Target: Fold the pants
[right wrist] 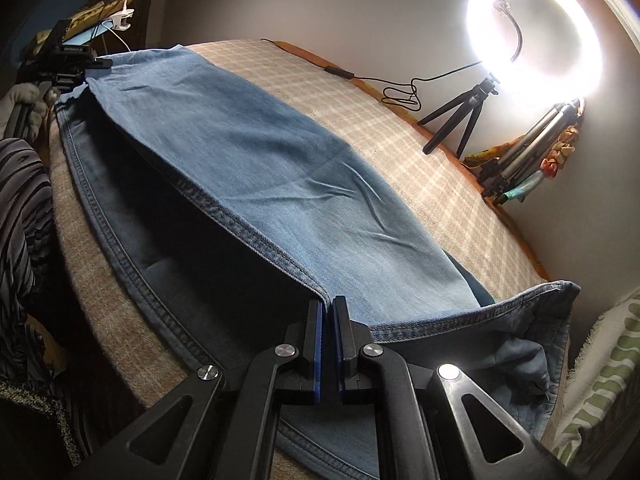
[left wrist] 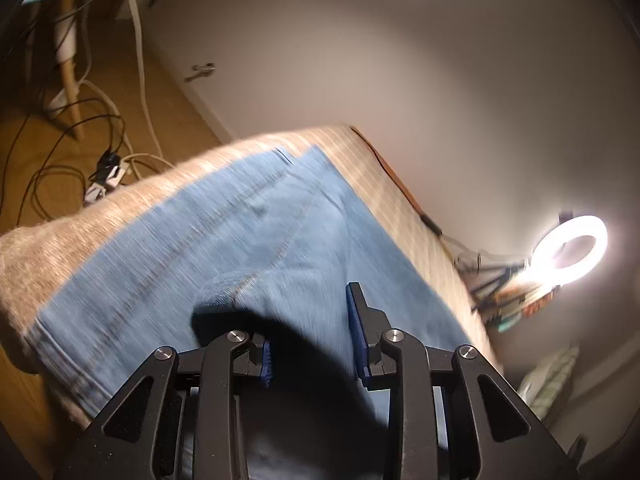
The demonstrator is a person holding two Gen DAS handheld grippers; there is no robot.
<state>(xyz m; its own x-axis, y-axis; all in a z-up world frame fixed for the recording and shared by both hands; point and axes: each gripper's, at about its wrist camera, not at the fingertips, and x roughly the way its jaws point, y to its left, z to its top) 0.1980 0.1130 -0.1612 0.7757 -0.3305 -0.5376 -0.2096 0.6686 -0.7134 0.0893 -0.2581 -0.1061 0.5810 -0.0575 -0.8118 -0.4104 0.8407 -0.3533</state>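
Light blue jeans (right wrist: 280, 168) lie along a beige checked bed cover (right wrist: 400, 120). My right gripper (right wrist: 329, 308) is shut on the seam edge of the upper leg near the waistband and holds it lifted, so the dark inside of the lower layer shows. In the left wrist view the jeans (left wrist: 224, 232) lie across the cover (left wrist: 92, 216), blurred by motion. My left gripper (left wrist: 312, 320) has its jaws apart above the cloth, with a bunched fold of denim (left wrist: 236, 292) rising between the blue pads; whether it holds the fold is unclear. It also shows far off in the right wrist view (right wrist: 88, 66).
A lit ring light (right wrist: 536, 28) on a small tripod (right wrist: 460, 116) stands by the wall behind the bed. A second tripod (right wrist: 532, 148) and cables lie beside it. A green-patterned pillow (right wrist: 596, 380) is at the right. Floor cables and a power strip (left wrist: 104, 180) lie left of the bed.
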